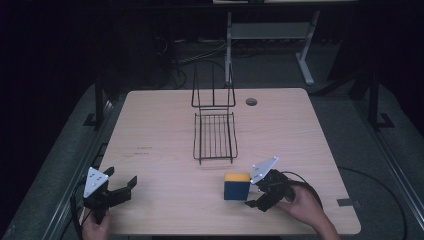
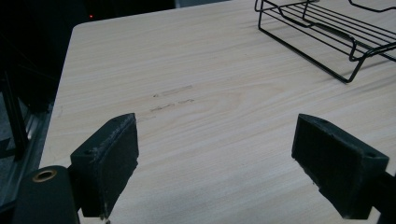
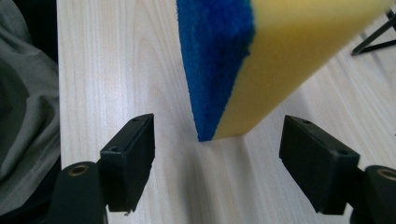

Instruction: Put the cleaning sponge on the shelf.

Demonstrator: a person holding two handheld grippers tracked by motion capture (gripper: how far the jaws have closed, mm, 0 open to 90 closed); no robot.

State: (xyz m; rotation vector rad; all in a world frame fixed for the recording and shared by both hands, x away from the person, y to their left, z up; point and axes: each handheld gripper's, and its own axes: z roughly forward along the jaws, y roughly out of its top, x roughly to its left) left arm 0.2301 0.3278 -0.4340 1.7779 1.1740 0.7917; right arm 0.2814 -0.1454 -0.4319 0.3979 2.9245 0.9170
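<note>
On the light wooden desk (image 1: 165,130), a black wire rack (image 1: 215,135) sat at the middle, towards the far side, its upright back rising at the far end. Nearer, right of centre, a sponge (image 1: 236,186) stood on the desk, yellow on top with a blue scouring face turned to the near side. The right tool (image 1: 261,194) was just right of that sponge, held by the right hand (image 1: 305,205) at the near right edge, a grey plate on top of it. In the right gripper view its jaws were spread wide, the sponge (image 3: 261,60) standing ahead of them, not pinched, blue face to the left and yellow to the right. Over at the near left corner, the left tool (image 1: 121,186) hovered above bare desk, gripped by the left hand (image 1: 96,226), well apart from the sponge. Its jaws too were spread, nothing between them but wood grain, with the rack (image 2: 327,37) showing at the far right in the left gripper view.
</note>
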